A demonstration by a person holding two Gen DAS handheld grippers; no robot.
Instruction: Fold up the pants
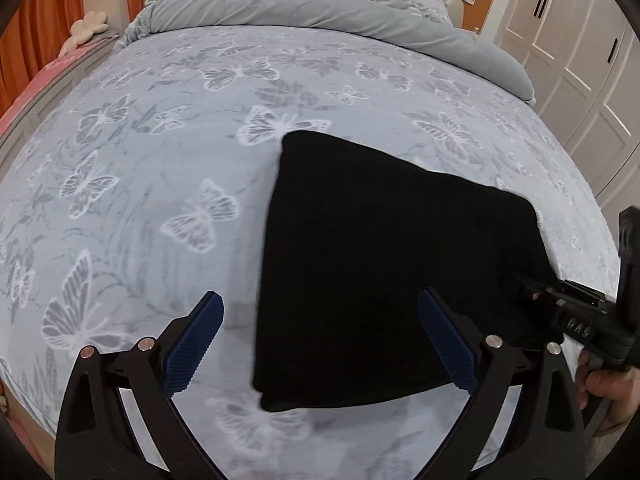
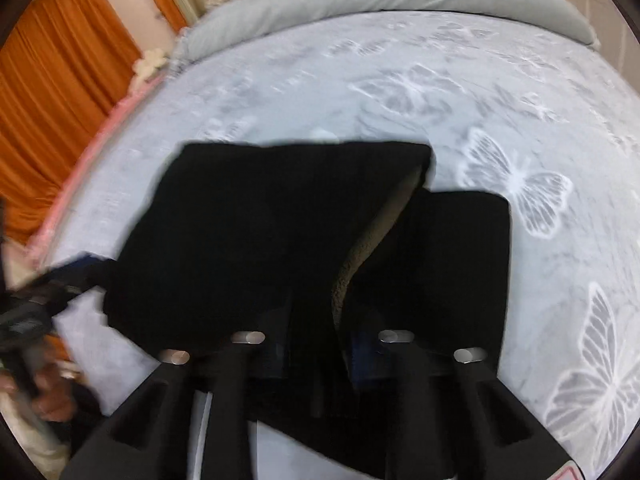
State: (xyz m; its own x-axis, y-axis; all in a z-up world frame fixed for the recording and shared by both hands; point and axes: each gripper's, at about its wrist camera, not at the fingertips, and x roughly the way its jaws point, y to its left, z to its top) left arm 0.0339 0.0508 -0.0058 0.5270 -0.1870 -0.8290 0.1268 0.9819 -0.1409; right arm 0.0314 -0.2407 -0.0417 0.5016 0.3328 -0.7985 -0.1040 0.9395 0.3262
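Folded pants on bed, quilt behind.

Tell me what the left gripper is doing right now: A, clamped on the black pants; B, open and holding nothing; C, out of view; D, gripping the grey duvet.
B: in the left wrist view the left gripper has its blue pads spread wide apart above the black pants, with nothing pinched between them.
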